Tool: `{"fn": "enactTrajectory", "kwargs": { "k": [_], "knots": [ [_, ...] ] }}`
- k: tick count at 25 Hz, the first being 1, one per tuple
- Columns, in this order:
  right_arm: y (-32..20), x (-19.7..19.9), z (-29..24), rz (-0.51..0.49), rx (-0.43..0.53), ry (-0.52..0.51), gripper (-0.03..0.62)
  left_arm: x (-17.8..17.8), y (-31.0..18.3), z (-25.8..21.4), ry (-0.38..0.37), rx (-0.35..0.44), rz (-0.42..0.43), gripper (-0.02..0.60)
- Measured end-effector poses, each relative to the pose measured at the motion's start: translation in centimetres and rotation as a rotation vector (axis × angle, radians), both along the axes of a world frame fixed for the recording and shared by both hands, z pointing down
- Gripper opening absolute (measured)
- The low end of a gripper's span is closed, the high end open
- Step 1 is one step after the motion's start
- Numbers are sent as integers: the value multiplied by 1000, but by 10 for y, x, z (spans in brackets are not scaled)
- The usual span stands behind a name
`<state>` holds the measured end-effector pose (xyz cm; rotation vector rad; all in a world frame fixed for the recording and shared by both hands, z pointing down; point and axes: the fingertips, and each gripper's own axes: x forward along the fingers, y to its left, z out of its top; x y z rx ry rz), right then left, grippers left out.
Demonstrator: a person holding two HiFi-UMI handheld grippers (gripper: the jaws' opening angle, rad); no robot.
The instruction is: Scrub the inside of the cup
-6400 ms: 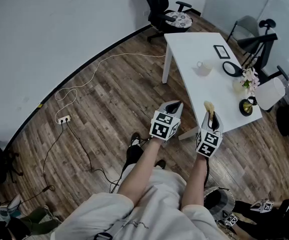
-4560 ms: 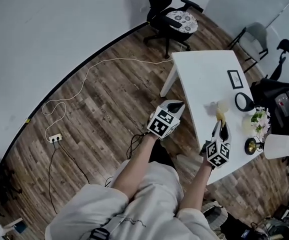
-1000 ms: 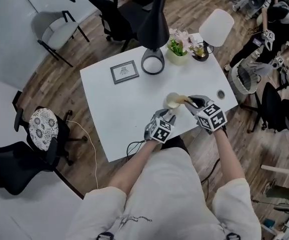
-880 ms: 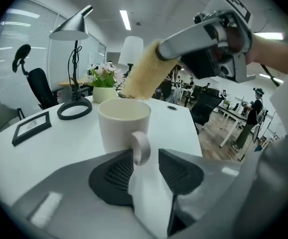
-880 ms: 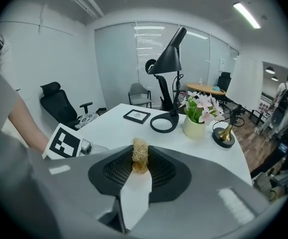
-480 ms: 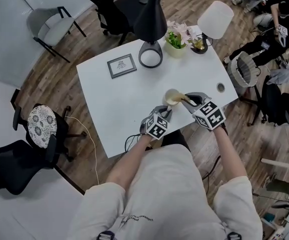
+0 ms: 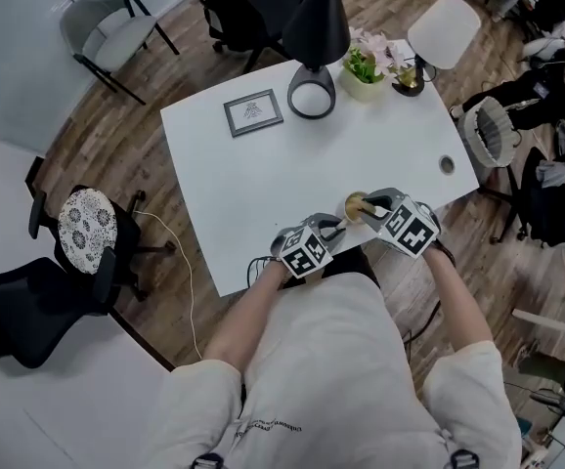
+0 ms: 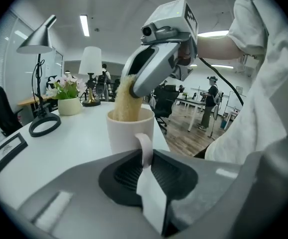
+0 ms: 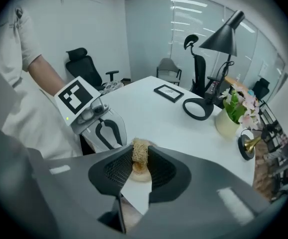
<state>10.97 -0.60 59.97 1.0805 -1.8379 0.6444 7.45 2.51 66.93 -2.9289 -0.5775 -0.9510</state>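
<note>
Floor (image 7: 136, 135): wood planks on every side of the table.
Table (image 7: 263, 174): white, rectangular, mostly bare in the middle; everything else lined up along the far edge.
Office chair (image 7: 87, 242): black, patterned seat cushion, off to the left, well apart from the table.
Black lamp (image 7: 324, 27): cone shade leaning over the far edge, ring-shaped base flat on the tabletop.
White lamp (image 7: 443, 29): at the far right corner, pale shade, brass-coloured foot.
Left gripper (image 7: 326, 231): low at the near edge, jaws pressed together on the cup's handle, seen plainly in the left gripper view (image 8: 146, 158).
Right gripper (image 7: 370, 206): tilted down over the cup from the right, jaws pinching the scrubber between the dark pads (image 9: 140, 158); cube with square markers facing up.
Picture frame (image 7: 253, 112): lying flat, left of the black lamp's base.
Flower pot (image 7: 366, 71): pale pot, green leaves and pink blooms, between the two lamps.
Cup (image 7: 357, 206): white mug, upright on the table near its front edge, right between the two grippers, mouth open to the top.
Scrubber (image 8: 126, 101): tan, fibrous, upper end clamped in the right gripper, lower end down inside the cup's mouth.
Handle (image 8: 145, 151): white loop, pointing back at the left gripper, squeezed between its jaws.
</note>
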Motion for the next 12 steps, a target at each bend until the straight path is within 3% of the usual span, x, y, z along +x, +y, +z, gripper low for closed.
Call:
{"fn": "enactTrajectory", "kwargs": {
  "k": [5,12],
  "knots": [
    [1,-11,26,-57,-65,39,106,-1,-5,3,-2,29,-51,55],
    [7,-15,45,4,-126,-32,104,1,-8,1,1,58,-107,57]
  ]
}}
